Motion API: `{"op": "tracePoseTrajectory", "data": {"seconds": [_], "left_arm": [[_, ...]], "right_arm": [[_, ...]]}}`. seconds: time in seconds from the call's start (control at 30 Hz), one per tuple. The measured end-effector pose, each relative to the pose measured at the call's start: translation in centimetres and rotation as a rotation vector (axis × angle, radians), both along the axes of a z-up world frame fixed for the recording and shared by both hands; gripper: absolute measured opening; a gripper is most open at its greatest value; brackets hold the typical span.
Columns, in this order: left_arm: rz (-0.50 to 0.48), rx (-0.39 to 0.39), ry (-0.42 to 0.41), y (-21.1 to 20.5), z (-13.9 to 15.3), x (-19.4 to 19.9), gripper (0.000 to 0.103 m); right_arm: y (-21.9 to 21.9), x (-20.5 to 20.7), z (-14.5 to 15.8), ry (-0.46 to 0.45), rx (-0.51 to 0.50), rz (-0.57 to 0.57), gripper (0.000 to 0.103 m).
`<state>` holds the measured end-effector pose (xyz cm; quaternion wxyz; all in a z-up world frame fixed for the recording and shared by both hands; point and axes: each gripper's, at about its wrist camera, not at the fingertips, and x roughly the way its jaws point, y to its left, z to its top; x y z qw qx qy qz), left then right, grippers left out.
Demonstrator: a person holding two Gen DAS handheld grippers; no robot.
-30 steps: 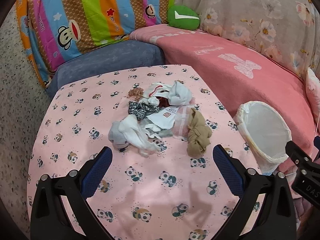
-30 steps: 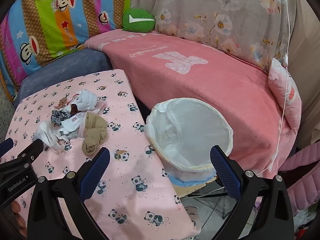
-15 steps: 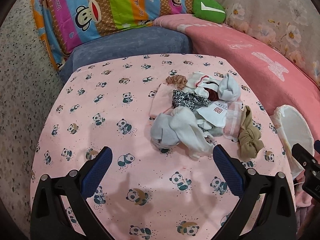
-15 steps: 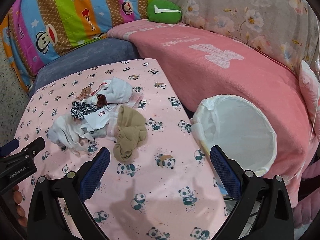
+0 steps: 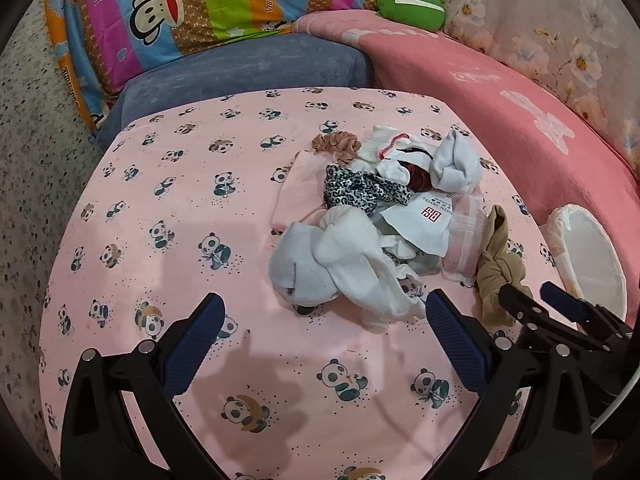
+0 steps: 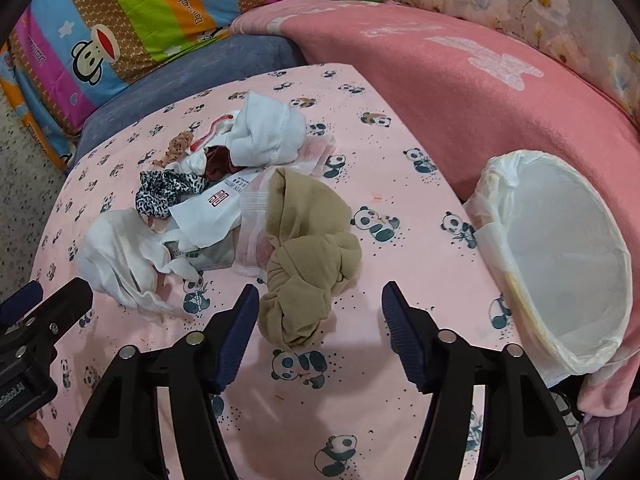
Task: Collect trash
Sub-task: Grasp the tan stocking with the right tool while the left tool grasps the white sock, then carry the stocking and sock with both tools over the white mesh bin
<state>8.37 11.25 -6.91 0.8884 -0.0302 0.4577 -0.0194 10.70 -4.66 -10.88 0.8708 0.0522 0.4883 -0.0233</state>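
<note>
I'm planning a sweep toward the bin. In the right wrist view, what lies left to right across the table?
White rag → leopard-print scrap → knotted tan stocking → lined trash bin.

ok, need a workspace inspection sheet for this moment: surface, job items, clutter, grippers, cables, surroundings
Surface: table under pink panda-print cloth.
Job's things: heap of crumpled cloths and paper on the table; tan knotted cloth at its edge; bin with white liner beside the table, nothing seen inside.
Clutter: nothing seen beyond the heap.
Grippers: left gripper open, short of the heap; right gripper closing, tan cloth's tip between its jaws, pads not pressing.
Cables: nothing seen.
Surroundings: sofa with pink blanket, green cushion.
</note>
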Motion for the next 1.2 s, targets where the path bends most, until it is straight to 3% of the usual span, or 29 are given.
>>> {"op": "tracePoseTrajectory", "data": {"seconds": [0.07,0.1,0.17,0.33,0.4,0.5,0.57,0.67,0.97,1.2], "left_arm": [[-0.007,-0.003,0.006,-0.4,-0.3,0.2,0.096],[-0.007,-0.003,0.008,-0.5,-0.4,0.3,0.096],[-0.013,-0.007,0.011,-0.8,-0.6,0.5,0.095],[-0.022,-0.027,0.041,-1.8,-1.5,1.4,0.081],[-0.028,-0.018,0.055,-2.5,-2.0,1.9,0.066],[-0.041,0.012,0.061,-3.7,-2.5,2.0,0.052],[-0.056,0.032,0.077,-4.4,-2.9,2.1,0.024],[-0.069,0.037,0.095,-5.3,-3.1,1.8,0.010],[-0.168,0.032,0.018,-8.6,0.0,-1.3,0.007],[-0.259,-0.020,-0.044,-10.9,3.8,-2.5,0.007]], "right_arm": [[0.2,0.4,-1.0,0.022,0.034,0.017,0.039],[0.2,0.4,-1.3,0.024,0.053,0.027,0.027],[0.4,0.2,-1.4,0.016,0.050,0.035,0.023],[-0.1,-0.8,0.1,-0.019,0.036,0.021,0.017],[-0.8,-1.3,0.8,-0.025,0.038,0.011,0.016],[-1.4,-2.0,1.7,-0.035,0.032,0.002,0.016],[-1.9,-2.5,2.2,-0.045,0.028,-0.005,0.016],[-2.6,-3.1,2.8,-0.057,0.036,-0.016,0.015],[-4.6,-5.4,5.8,-0.118,0.043,-0.046,0.011],[-6.6,-7.3,8.5,-0.180,0.056,-0.080,0.011]]}}
